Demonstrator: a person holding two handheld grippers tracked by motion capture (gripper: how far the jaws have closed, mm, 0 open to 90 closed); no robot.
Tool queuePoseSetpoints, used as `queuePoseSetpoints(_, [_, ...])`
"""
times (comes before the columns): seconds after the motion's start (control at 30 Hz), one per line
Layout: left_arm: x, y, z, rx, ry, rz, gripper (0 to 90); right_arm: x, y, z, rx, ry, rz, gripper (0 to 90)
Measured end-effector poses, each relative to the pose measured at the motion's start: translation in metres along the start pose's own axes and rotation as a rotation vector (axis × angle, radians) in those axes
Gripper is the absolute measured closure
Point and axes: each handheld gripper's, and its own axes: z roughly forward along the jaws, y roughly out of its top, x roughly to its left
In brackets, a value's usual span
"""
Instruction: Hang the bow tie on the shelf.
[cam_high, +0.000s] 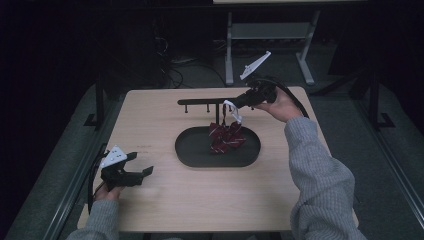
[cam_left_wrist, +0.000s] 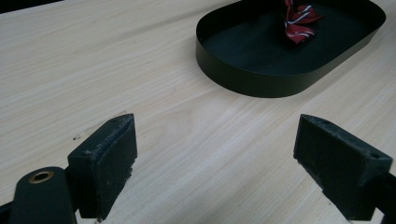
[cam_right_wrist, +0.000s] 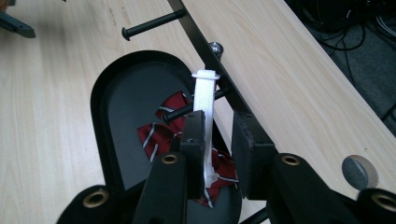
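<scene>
My right tongs (cam_right_wrist: 218, 154) are up at the rack (cam_high: 202, 101), and the white strap (cam_right_wrist: 205, 116) of the red striped bow tie (cam_high: 226, 137) runs straight up between their jaws. The jaws stand slightly apart: the strap lies against the left pad, but there is a clear gap to the right pad, so nothing is clamped. The strap's top end sits hooked over one of the rack's pegs (cam_right_wrist: 187, 109), and its long axis hangs nearly vertical from that peg, with the tie dangling below into the black oval tray (cam_high: 186, 150). So the thing is right in line with my right tongs, along their own reach. My left tongs (cam_high: 131, 172) rest wide apart and hold nothing, well away at the near left of the worktop (cam_high: 165, 200), with the tray off ahead of them. I reckon the right hand is the one placed for whatever comes next, easing back off the peg.
</scene>
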Motion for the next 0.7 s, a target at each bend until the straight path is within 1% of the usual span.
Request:
queuePoseSetpoints(0.1, [-0.0002, -0.0001, 0.0005, -0.003, 0.0, -0.002, 13.0, 0.001, -0.0014, -0.0007, -0.005, 0.003, 0.007, 73.0])
queuePoseSetpoints(0.2, [-0.0004, -0.0002, 0.0007, -0.002, 0.0, -0.001, 13.0, 0.0008, -0.0017, -0.0021, -0.014, 0.004, 0.0, 72.9])
queuePoseSetpoints(0.23, [-0.0003, -0.0002, 0.0008, -0.002, -0.001, -0.001, 13.0, 0.0014, -0.0014, -0.003, -0.017, 0.01, 0.005, 72.9])
queuePoseSetpoints(0.27, [-0.0003, -0.0002, 0.0007, -0.002, 0.0, -0.002, 13.0, 0.0013, -0.0013, -0.0038, -0.021, 0.005, -0.004, 72.7])
queuePoseSetpoints(0.4, [-0.0002, -0.0002, 0.0008, -0.001, 0.0, -0.002, 13.0, 0.0025, -0.0012, -0.0057, -0.021, 0.01, 0.007, 72.1])
queuePoseSetpoints(0.47, [-0.0004, -0.0001, 0.0007, -0.002, -0.001, -0.001, 13.0, 0.002, -0.0014, -0.0059, -0.028, 0.009, -0.003, 71.8])
queuePoseSetpoints(0.7, [-0.0003, -0.0002, 0.0009, 0.001, -0.001, 0.001, 13.0, 0.0041, -0.0008, -0.0083, -0.028, 0.016, 0.006, 69.8])
